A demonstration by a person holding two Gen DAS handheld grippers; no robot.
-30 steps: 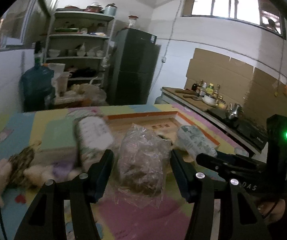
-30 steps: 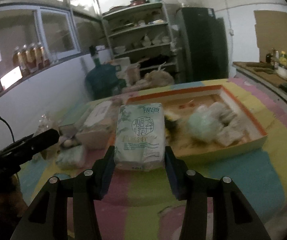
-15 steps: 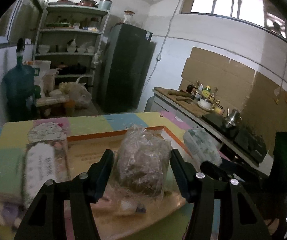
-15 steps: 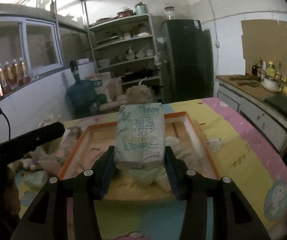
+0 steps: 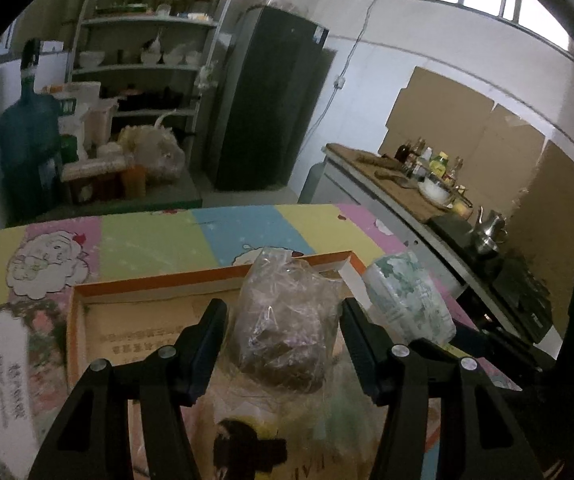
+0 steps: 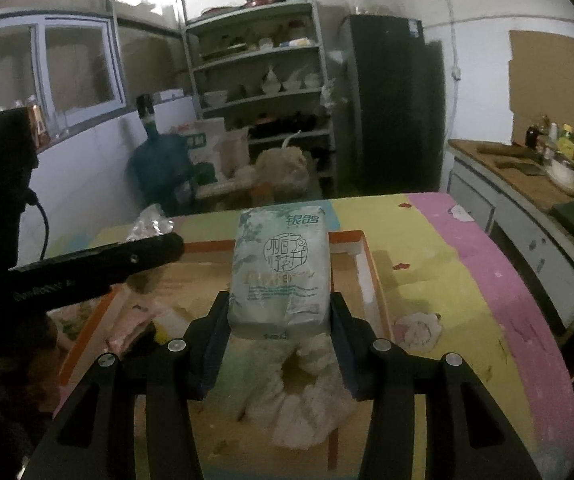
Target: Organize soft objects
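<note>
- We hold the left gripper with its jaws clamped on a crinkled clear plastic bag with something brown inside; the bag bulges between the pads and its loose skirt hangs below them.
- We hold the right gripper with its jaws clamped on a pale green tissue pack, upright, with the print facing the camera and its lower half pinched between the pads.
- Both loads hang above the orange-rimmed cardboard tray, which lies on the pastel striped mat; the same tissue pack shows just right of the bag in the left view.
- The tray already holds soft things: a white fluffy lump directly beneath the pack, and a yellow-and-black item under the bag.
- We judge the step in hand to be the set-down of both items inside the tray.
- To do it well, we lower each load until it rests on the tray floor or the pile, and only then part the jaws, since soft goods sag and roll if dropped.
- We aim the bag at the bare cardboard on the left part of the tray, keeping its hanging skirt inside the rim.
- We keep the two grippers apart during the descent; they are near each other here.
</note>
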